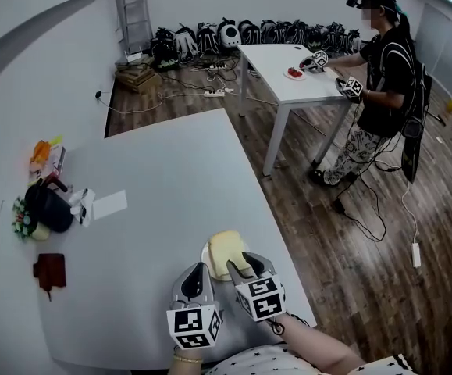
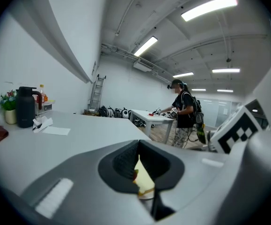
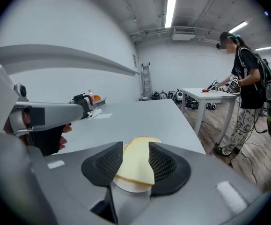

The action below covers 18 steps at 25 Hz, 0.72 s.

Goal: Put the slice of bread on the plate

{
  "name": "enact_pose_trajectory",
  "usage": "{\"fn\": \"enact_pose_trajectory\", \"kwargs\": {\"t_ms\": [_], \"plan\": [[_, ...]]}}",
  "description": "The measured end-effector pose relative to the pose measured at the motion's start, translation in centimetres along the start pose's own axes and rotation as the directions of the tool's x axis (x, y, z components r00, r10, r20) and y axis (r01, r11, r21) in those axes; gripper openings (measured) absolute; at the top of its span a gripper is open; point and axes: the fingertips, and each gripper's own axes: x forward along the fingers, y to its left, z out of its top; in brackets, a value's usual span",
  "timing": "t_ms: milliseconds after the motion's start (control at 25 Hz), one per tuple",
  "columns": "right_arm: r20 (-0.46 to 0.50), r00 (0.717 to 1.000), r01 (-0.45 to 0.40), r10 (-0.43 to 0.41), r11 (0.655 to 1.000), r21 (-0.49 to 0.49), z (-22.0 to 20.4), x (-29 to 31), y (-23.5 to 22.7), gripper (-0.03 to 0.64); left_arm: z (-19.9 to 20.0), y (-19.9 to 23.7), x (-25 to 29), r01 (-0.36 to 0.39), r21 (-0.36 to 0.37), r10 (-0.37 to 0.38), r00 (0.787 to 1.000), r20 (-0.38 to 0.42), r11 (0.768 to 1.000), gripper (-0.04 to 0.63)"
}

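Fingers (image 3: 105, 165) first: on the right gripper (image 3: 136, 148), spread apart, flanking the near end of the slice of bread (image 3: 135, 168) without clearly pinching it. On the left gripper (image 2: 139, 143), pressed together at the tips, with only a sliver of slice and plate showing in the wedge behind them; nothing plainly gripped. Slice lying on the small white plate (image 3: 131, 187), overhanging its rim, close to the near right corner of the desk (image 1: 155, 201), just in from the right edge. By that, as good as placed; only backing off left to do.

Likely trouble:
- Dragging the slice off the plate, through a spread finger catching the crust on the way back.
- Tipping the overhanging slice by a knock from above.
- Shoving the light plate toward the right edge with either gripper, both crowding it.

Safer lifted clear before pulling away.

From the head view alone: the plate's nearness to the desk's right edge, the left gripper just beside the plate's left rim, and the black jug (image 1: 48, 208) at the far left edge, well apart. From the right gripper view alone: the gap between those fingers, with the slice framed in it. From the left gripper view alone: the meeting of that gripper's tips.
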Motion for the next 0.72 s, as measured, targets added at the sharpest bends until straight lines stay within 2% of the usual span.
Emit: {"fn": "enact_pose_trajectory", "kwargs": {"t_ms": [200,360,520,720], "plan": [[0.07,0.996,-0.051,0.051,0.999,-0.003,2.0,-2.4,1.2,0.14,0.3,-0.5,-0.8,0.009,0.004,-0.009,1.0,0.005,1.0,0.008],[0.163,0.984,-0.069,0.071,0.997,-0.019,3.7,-5.4,1.9,0.0,0.3,-1.6,-1.6,0.027,0.021,-0.028,1.0,0.011,0.999,0.008],[0.206,0.976,-0.075,0.076,0.997,-0.014,4.1,-7.4,2.4,0.0,0.4,-2.4,-2.3,0.039,0.048,-0.04,0.999,0.017,0.998,0.008],[0.204,0.977,-0.062,0.066,0.998,-0.021,3.5,-8.4,2.6,-0.002,0.6,-3.0,-3.2,0.038,0.047,-0.04,0.999,0.029,0.998,0.008]]}}
